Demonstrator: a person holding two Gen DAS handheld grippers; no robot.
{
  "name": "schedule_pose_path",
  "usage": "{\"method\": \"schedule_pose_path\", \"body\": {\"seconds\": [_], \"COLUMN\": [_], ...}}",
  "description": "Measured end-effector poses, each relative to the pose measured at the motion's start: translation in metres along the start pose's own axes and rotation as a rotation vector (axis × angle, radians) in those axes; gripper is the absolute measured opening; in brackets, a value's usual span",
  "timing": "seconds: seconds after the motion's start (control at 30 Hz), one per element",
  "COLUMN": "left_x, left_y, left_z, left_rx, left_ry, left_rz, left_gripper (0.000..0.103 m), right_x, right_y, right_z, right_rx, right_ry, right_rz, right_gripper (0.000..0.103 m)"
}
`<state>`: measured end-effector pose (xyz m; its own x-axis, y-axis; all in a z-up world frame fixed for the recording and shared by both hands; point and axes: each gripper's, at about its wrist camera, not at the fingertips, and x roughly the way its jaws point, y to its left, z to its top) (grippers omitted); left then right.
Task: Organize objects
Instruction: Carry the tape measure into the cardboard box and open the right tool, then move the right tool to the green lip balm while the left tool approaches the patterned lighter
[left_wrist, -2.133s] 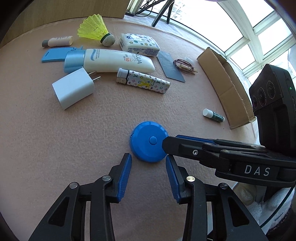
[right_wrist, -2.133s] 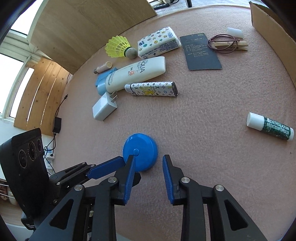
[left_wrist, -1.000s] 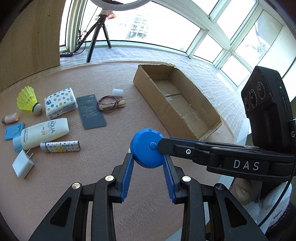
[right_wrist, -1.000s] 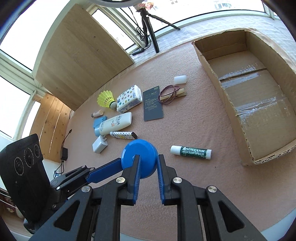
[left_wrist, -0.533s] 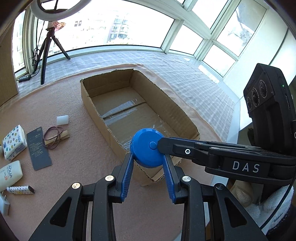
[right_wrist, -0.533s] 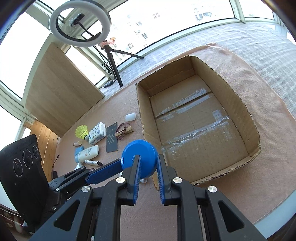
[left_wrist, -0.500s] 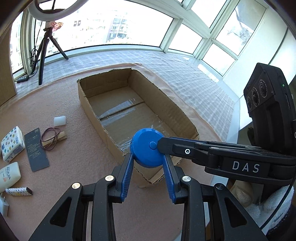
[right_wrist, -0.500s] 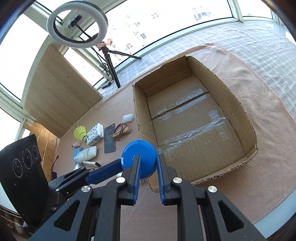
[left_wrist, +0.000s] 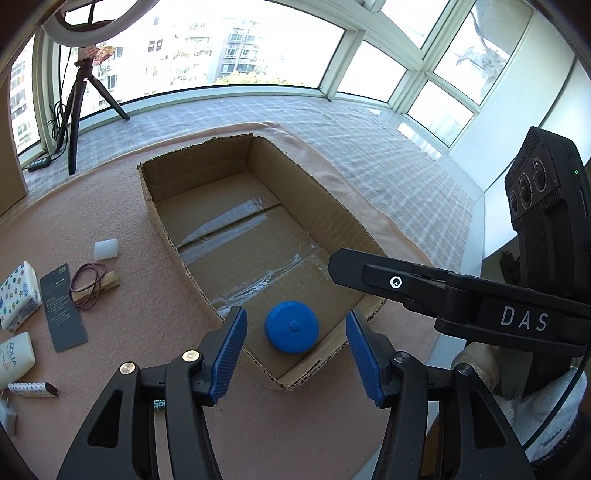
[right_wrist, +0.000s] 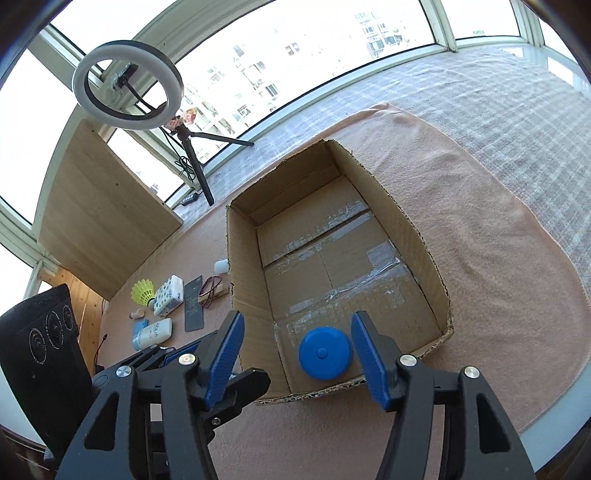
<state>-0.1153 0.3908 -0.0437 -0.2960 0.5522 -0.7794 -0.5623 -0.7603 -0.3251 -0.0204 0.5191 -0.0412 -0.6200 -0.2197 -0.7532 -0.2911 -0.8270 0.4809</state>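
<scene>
**Mia:** Big windows go all round this room, and the counter has a soft pink cloth on it. What just changed?

**Ben:** Both grippers let go! The left hand-held gripper and the right hand-held gripper were both pinching the round blue plastic disc with a button in the middle. Their jaws have just been opening. Now they stand wide apart and nothing is pinched between them.

**Mia:** So where is the disc?

**Ben:** It lies flat on the bottom of the open brown cardboard box, in the near corner. In the right view you see it too, close to the near wall of the box. It looks like it sits between the blue pads, but it is down low in the box and they do not touch it.

**Mia:** Is the tidy-up done?

**Ben:** No, I think only 1 thing is put away. Lots more is out on the cloth: the white sunscreen bottle, the yellow shuttlecock, the white tissue pack with dots, the dark card, the wooden clip with the rubber band, and the little white cap.

**Mia:** So next?

**Ben:** I guess both grippers go back to the pile for another thing.
</scene>
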Motion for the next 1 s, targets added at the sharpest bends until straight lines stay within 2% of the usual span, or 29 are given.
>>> {"method": "schedule_pose_path", "body": {"seconds": [0.5,0.77,1.0], "left_x": [-0.043,-0.074,-0.091], "left_y": [0.048,0.106,0.167], "left_z": [-0.033,-0.062,-0.076], "left_rx": [-0.099,-0.188,-0.29], "left_ry": [-0.026,-0.021,-0.015], "left_rz": [0.075,0.147,0.209], "left_gripper": [0.06,0.06,0.06], "right_x": [0.001,0.01,0.023], "right_y": [0.03,0.068,0.1], "right_z": [-0.013,-0.031,-0.052], "right_rx": [-0.07,-0.145,-0.188], "right_ry": [0.005,0.039,0.097], "right_rz": [0.024,0.054,0.104], "right_gripper": [0.057,0.057,0.057]}}
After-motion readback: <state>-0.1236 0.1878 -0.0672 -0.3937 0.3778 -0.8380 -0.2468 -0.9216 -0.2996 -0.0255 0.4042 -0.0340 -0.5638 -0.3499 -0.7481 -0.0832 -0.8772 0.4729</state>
